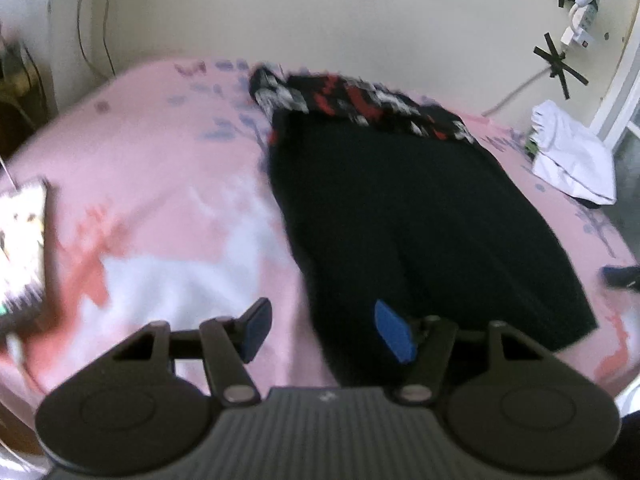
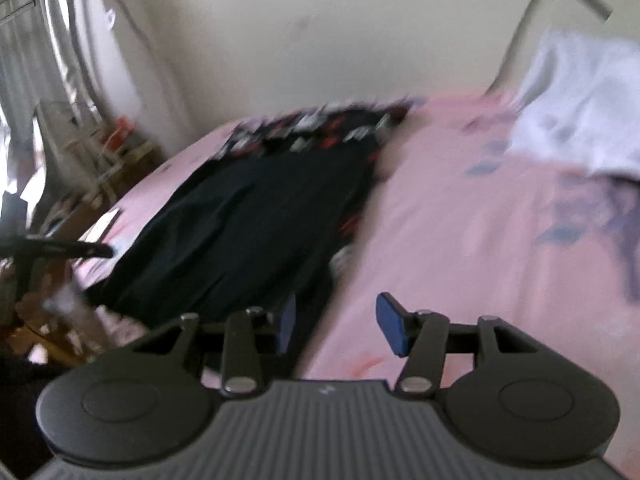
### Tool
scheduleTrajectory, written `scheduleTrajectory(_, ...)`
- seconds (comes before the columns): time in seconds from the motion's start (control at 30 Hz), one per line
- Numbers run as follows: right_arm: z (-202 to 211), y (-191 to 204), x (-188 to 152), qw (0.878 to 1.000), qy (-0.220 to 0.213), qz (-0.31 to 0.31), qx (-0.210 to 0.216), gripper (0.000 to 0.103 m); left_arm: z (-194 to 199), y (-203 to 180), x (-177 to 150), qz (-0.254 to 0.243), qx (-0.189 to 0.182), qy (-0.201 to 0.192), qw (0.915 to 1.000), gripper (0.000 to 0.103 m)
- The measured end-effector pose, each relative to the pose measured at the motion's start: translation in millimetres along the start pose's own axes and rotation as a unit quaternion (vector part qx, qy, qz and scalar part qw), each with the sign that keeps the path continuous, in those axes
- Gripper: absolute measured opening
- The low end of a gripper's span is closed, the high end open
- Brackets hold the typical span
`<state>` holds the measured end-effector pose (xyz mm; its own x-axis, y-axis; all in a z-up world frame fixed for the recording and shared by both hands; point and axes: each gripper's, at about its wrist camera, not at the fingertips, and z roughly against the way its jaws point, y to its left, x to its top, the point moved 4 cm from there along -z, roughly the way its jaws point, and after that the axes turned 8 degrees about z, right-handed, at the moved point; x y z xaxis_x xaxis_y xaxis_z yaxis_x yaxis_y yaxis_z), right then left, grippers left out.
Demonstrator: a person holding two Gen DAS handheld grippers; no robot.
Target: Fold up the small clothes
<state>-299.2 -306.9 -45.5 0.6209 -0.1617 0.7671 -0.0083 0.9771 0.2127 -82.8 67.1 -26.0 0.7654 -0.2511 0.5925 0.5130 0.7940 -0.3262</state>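
Note:
A black garment (image 1: 404,216) with a red, white and black patterned band (image 1: 360,104) at its far end lies flat on a pink bedsheet (image 1: 152,168). It also shows in the right wrist view (image 2: 248,224), with the band (image 2: 316,128) at the far end. My left gripper (image 1: 324,332) is open and empty, over the garment's near left edge. My right gripper (image 2: 336,324) is open and empty, over the garment's near right corner. Both views are blurred.
A white cloth (image 1: 572,160) lies at the bed's far right and shows in the right wrist view (image 2: 580,112). A patterned card-like item (image 1: 20,244) lies at the bed's left edge. A cream wall (image 1: 280,12) backs the bed. Cluttered shelves (image 2: 92,152) stand to the left.

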Motion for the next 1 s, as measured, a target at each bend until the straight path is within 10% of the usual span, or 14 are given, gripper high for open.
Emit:
scheduleTrajectory(0.17, -10.2, 21.8, -10.0, 1.0, 0.015, 0.011, 0.019, 0.05, -3.4, -3.1, -20.8, 0.0, 0.013, 0.016, 0.9998, 0.054)
scheduleTrajectory(0.23, -16.6, 25.3, -13.4, 0.999, 0.024, 0.011, 0.02, 0.047, -1.6, -9.0, -25.9, 0.002, 0.003, 0.015, 0.9999, 0.03)
scheduleTrajectory(0.27, -17.4, 29.2, -13.7, 1.0, 0.016, 0.018, 0.013, 0.04, -1.6, -11.9, -28.0, 0.005, -0.005, 0.017, 0.9998, 0.008)
scheduleTrajectory(0.3, -19.7, 32.7, -13.7, 0.999, 0.019, 0.026, 0.008, 0.011, -0.6, -13.5, -28.7, 0.012, -0.007, 0.015, 0.9998, 0.007)
scheduleTrajectory(0.47, -2.8, 25.9, -6.1, 0.999, -0.008, 0.028, -0.031, 0.0, 42.9, 8.7, -17.0, 0.04, 0.023, -0.063, 0.997, 0.007)
scheduleTrajectory(0.6, 2.9, 15.3, -7.1, 1.0, -0.002, 0.008, -0.015, 0.002, 49.0, 15.4, -21.5, 0.052, 0.01, -0.05, 0.9973, 0.007)
scheduleTrajectory(0.73, 6.0, 10.8, -12.5, 1.0, 0.007, -0.013, -0.001, 0.038, 30.3, 14.4, -33.7, 0.046, 0.03, -0.019, 0.9983, 0.021)
scheduleTrajectory(0.87, 12.4, 6.6, -16.7, 1.0, 0.004, -0.028, 0.008, 0.041, 22.8, 19.9, -41.9, 0.076, 0.009, 0.004, 0.997, 0.051)
scheduleTrajectory(1.0, 2.0, 9.7, -18.0, 0.999, 0.013, -0.035, 0.024, 0.041, 21.3, 11.7, -43.2, 0.066, 0.006, 0.013, 0.9977, 0.043)
